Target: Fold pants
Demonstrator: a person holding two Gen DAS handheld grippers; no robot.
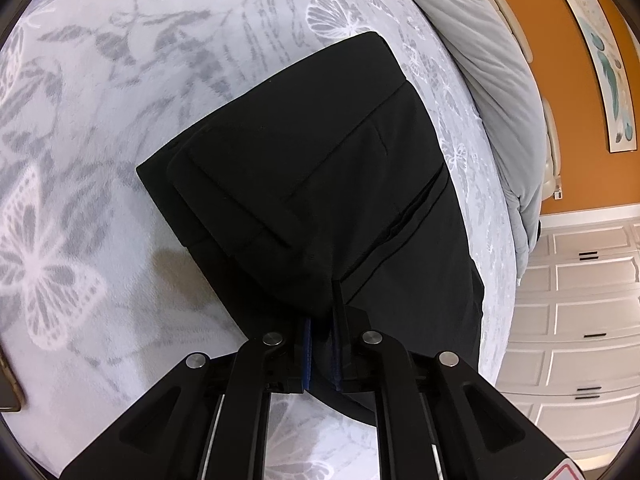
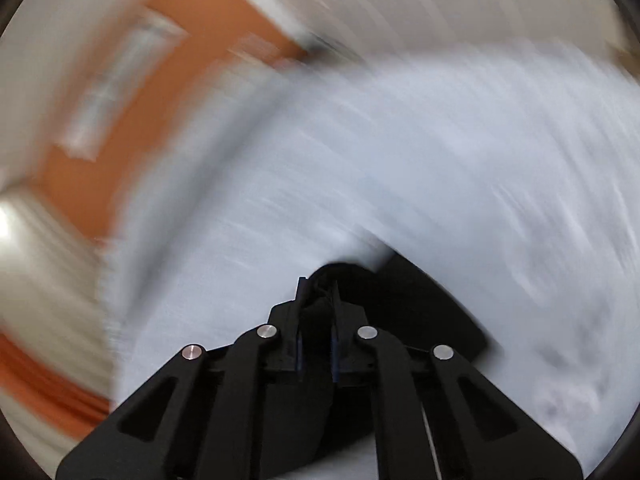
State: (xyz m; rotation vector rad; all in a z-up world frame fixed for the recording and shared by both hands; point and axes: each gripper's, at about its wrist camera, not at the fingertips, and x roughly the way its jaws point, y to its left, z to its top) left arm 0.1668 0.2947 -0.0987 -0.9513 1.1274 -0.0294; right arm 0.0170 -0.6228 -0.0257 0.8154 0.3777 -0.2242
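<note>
Left view: the black pants (image 1: 304,168) lie folded on the butterfly bed cover (image 1: 100,120); the left gripper (image 1: 322,320) has its jaws pinched tight on their near edge.
Left view only: grey pillow (image 1: 492,80), white drawers (image 1: 588,320).
Right view: very blurry; the right gripper (image 2: 318,300) has its jaws nearly closed on black cloth.

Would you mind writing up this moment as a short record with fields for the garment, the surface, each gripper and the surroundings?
garment: black pants, folded into a compact stack
surface: grey bedspread with white butterfly print
left gripper: shut on the near edge of the pants
right gripper: shut on black cloth; view heavily blurred
surroundings: grey duvet, orange wall, framed picture, white drawers
</note>
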